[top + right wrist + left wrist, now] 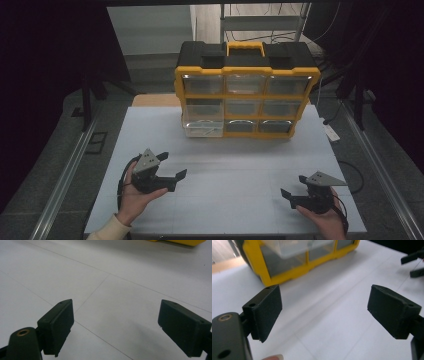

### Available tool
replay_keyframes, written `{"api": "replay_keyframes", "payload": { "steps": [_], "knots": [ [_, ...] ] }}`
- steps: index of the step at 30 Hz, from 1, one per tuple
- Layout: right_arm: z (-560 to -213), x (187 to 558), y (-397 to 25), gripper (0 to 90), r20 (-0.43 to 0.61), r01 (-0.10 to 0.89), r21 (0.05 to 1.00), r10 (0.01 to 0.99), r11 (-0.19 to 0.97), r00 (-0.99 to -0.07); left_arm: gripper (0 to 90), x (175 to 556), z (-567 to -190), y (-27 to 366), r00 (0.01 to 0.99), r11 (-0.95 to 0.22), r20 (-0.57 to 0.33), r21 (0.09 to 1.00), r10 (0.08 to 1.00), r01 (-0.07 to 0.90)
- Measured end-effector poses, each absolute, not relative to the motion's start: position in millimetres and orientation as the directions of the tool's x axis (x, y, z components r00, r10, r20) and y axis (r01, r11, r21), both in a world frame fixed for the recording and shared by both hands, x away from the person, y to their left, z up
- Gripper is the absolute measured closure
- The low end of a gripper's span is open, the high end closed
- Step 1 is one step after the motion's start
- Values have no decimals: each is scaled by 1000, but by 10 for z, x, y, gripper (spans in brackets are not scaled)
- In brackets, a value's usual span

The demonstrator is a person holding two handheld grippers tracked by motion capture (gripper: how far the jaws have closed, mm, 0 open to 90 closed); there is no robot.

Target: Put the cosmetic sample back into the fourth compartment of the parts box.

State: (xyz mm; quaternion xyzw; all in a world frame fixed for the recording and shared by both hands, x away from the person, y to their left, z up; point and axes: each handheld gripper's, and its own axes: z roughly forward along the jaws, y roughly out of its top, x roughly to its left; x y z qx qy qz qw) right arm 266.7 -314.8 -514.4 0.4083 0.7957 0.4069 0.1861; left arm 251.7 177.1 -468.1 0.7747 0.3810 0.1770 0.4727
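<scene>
Where high view shows organizer (pixel 246 97), bottom-left drawer (pixel 202 128) protrudes.

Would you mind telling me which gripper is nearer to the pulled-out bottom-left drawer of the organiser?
Left. The left gripper sits just in front of the drawer, slightly left of it; the right gripper is farther off at the table's near right, both open.

My left hand (pixel 131 196): palm up, cradling the black two-jaw left gripper (pixel 172 165), jaws spread wide, nothing between them. My right hand (pixel 325 216): low, holding the black two-jaw right gripper (pixel 292 190), jaws likewise wide apart, nothing held.
</scene>
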Motion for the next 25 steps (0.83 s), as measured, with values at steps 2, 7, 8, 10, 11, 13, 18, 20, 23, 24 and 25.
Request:
{"api": "replay_keyframes", "payload": {
  "steps": [2,7,8,10,11,13,18,20,23,24,25],
  "knots": [
    [-5140,2666,-3148,138,42,497,803,799,330,-600,127,2488,-4753,1804,642,-260,-100,859,760,442],
    [-5132,2663,-3147,138,48,492,808,797,323,-602,122,2432,-4929,1888,619,-244,-133,839,774,486],
    [-5131,2663,-3149,138,49,492,809,796,322,-603,120,2424,-4949,1893,617,-252,-124,836,777,487],
    [-5130,2665,-3154,138,54,492,811,796,318,-603,121,2414,-4984,1919,612,-254,-125,832,781,493],
    [-5128,2664,-3154,138,53,493,810,797,318,-602,119,2411,-4991,1922,610,-252,-128,831,782,497],
    [-5129,2663,-3154,138,57,493,811,796,315,-603,118,2410,-5003,1925,607,-253,-124,830,785,498],
    [-5124,2659,-3152,138,56,487,815,792,315,-607,117,2410,-5042,1924,602,-264,-113,824,790,501],
    [-5120,2655,-3150,138,52,483,816,792,318,-609,115,2413,-5054,1928,601,-263,-117,822,790,505],
    [-5117,2653,-3151,138,56,479,820,789,313,-611,114,2415,-5049,1946,599,-263,-111,824,793,501],
    [-5115,2651,-3154,138,57,477,822,789,312,-612,113,2414,-5049,1948,598,-260,-114,825,793,502],
    [-5115,2649,-3155,138,56,477,822,789,311,-612,114,2414,-5048,1950,598,-260,-112,826,794,500]
  ]
}}
